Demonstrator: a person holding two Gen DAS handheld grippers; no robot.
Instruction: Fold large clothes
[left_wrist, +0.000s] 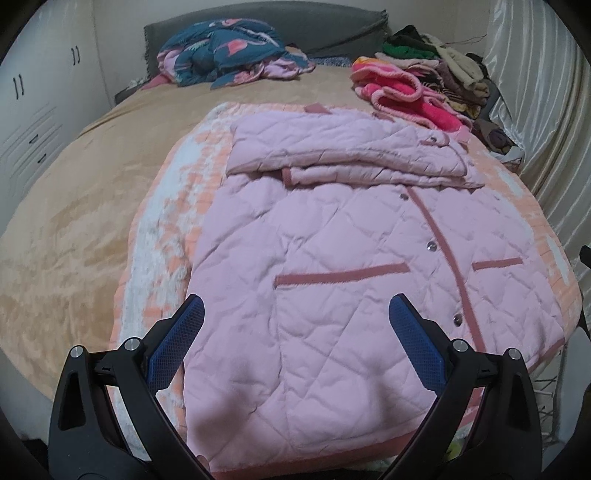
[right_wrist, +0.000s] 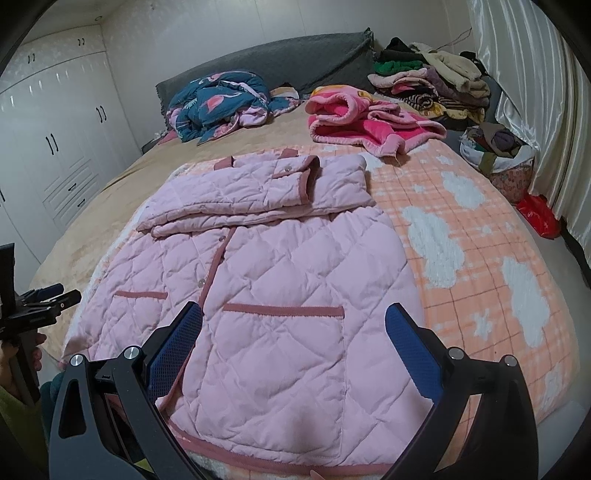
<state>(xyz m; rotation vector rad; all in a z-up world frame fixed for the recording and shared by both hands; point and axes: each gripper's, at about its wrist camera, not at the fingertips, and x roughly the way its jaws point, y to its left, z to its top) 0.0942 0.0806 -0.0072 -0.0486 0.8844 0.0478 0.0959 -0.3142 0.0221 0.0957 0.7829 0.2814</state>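
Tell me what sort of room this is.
A bedroom, most likely: a wide bed with a grey headboard, white built-in wardrobes along one wall, and piles of clothes by the curtain.

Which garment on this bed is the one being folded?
Start at the bed, then the orange checked blanket with white clouds on its near end. On it lies the pale pink quilted jacket, sleeves folded across its chest. Unlike the fluffy hot-pink garment behind, it has dusty-rose trim and snap buttons.
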